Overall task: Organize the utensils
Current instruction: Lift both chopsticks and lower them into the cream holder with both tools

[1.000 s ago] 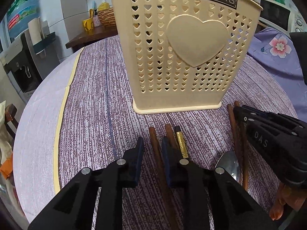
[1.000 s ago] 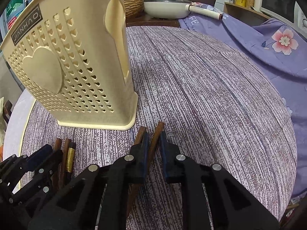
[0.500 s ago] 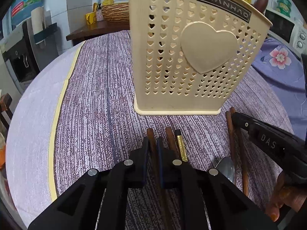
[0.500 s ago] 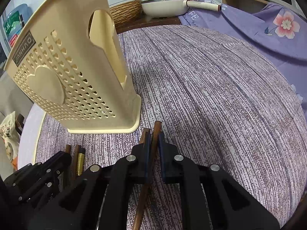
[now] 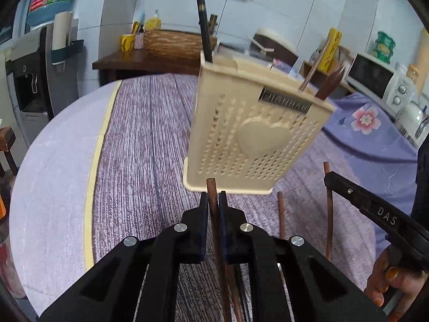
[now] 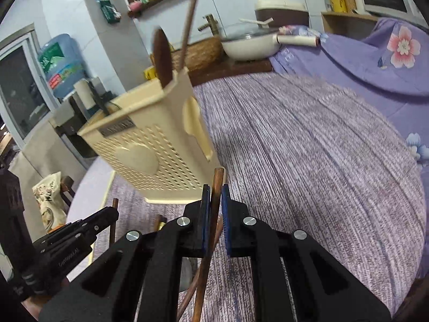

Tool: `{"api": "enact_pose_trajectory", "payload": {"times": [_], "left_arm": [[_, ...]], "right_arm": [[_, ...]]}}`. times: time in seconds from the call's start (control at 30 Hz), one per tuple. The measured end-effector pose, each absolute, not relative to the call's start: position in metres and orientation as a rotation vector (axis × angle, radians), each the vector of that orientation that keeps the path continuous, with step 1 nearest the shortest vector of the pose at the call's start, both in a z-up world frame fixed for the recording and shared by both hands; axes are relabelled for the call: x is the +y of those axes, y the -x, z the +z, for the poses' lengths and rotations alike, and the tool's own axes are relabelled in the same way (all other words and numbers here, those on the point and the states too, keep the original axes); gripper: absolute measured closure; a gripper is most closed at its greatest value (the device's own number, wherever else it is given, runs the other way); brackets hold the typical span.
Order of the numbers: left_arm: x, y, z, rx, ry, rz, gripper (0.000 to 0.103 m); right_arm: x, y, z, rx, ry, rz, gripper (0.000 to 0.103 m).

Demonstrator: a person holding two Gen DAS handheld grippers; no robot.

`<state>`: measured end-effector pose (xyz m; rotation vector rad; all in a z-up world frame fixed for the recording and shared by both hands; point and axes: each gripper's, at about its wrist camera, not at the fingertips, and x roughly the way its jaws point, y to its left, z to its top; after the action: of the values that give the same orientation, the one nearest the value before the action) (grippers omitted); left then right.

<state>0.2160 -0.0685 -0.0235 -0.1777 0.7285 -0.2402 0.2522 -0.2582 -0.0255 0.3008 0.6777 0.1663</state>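
While a wooden spoon and other handles are already standing in the cream utensil holder, the left tool and right tool are each clamping one brown chopstick, and more chopsticks are lying on the table before the holder. Since a second ago both tools have closed and lifted their sticks clear.

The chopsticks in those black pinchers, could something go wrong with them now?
Maybe. The left gripper and right gripper each pinch one wooden chopstick near its end, so its long part could swing or slip. More chopsticks lie on the table below. The cream utensil basket already holds utensils, which may block the way in.
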Motion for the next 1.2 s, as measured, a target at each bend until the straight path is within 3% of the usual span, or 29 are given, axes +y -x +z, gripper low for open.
{"api": "enact_pose_trajectory", "payload": {"times": [0.57,1.2], "left_arm": [[-0.049,-0.147,0.055,0.509,0.168,-0.307,0.096],[-0.037,-0.132,0.084,0.441,0.151,-0.303,0.096]], "right_arm": [[-0.265,-0.162,0.069,0.450,-0.170,0.307,0.094],[-0.261,-0.139,0.107,0.385,-0.130,0.354,0.094]]}}
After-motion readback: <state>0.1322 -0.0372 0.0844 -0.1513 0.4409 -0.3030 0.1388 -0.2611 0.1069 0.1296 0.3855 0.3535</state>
